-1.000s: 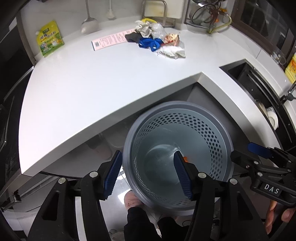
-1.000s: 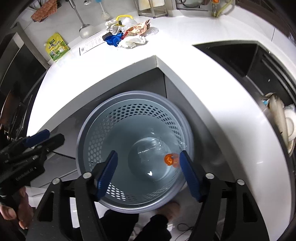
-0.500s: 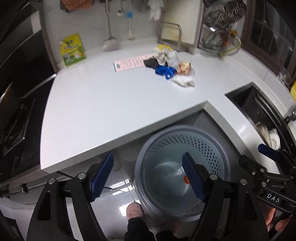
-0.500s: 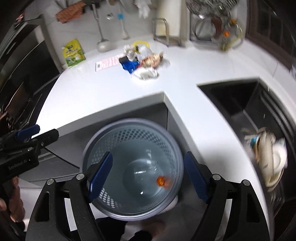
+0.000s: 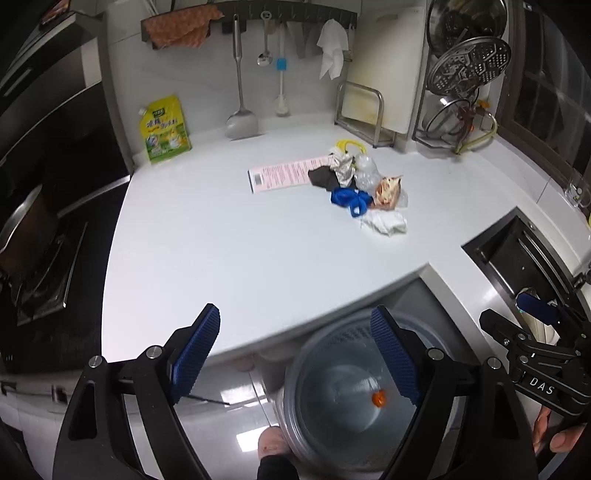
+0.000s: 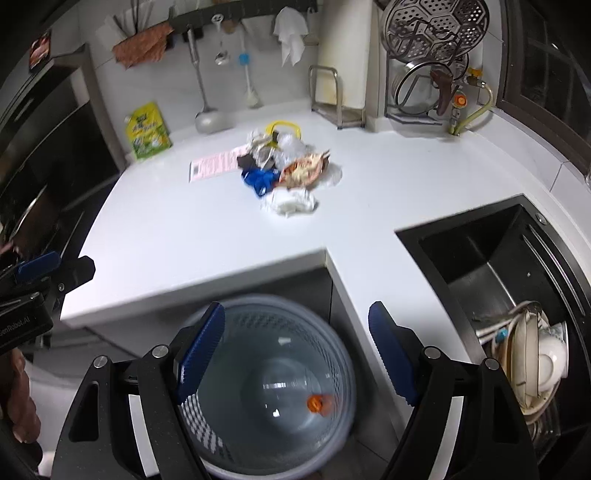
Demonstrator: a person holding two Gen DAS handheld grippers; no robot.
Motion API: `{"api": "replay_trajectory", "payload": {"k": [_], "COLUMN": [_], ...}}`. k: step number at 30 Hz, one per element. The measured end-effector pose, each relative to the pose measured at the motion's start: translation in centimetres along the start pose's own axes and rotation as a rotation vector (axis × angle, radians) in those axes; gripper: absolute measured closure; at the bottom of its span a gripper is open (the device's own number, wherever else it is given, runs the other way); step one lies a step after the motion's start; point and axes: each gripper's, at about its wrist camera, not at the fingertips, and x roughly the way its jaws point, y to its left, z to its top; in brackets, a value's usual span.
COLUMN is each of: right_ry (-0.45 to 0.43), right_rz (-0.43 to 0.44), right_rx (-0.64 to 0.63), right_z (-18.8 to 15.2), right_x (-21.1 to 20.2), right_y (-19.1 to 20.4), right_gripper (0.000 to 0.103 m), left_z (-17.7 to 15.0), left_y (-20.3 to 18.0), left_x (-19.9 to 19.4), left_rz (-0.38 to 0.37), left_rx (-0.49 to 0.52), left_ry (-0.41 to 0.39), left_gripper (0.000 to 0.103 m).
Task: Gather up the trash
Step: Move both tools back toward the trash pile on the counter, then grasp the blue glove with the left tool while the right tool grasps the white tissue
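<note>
Both your grippers, left [image 5: 295, 350] and right [image 6: 297, 350], have risen from the perforated bin [image 6: 273, 384], jaws just widened and empty; the wrapper pile [image 6: 284, 173] awaits.

White L-shaped desk [image 5: 229, 258] with a dark sink [image 6: 491, 266] set in it. Utensil rail [image 5: 258, 16] hangs on the white wall, glossy floor [image 5: 221, 424] below.

Left claw [image 5: 295, 354] just opened wider; right claw [image 6: 295, 354] open, empty.
</note>
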Motion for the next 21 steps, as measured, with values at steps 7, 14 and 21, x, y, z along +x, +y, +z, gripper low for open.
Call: {"api": "replay_trajectory", "payload": {"k": [7,14,21], "right_ry": [-0.025,0.007,0.021], "right_rz": [-0.038,-0.047,-0.034], "right_rx": [0.041,0.081,0.111], "right_z": [4.0,6.6,8.7], "right_x": [3.2,8.5,13.2], "right_y": [0.5,0.5,0.7], "right_gripper": [0.027,0.027,0.027], "left_z": [4.8,8.0,9.2], "left_y": [1.1,1.2,1.4], "left_x": [3.8,9.0,13.0], "left_rz": [-0.034,-0.064,-0.075], "left_rx": [0.002,0.024,0.060], "left_ry": [-0.042,-0.038,0.002], "left_gripper": [0.014,0.010,0.010]}}
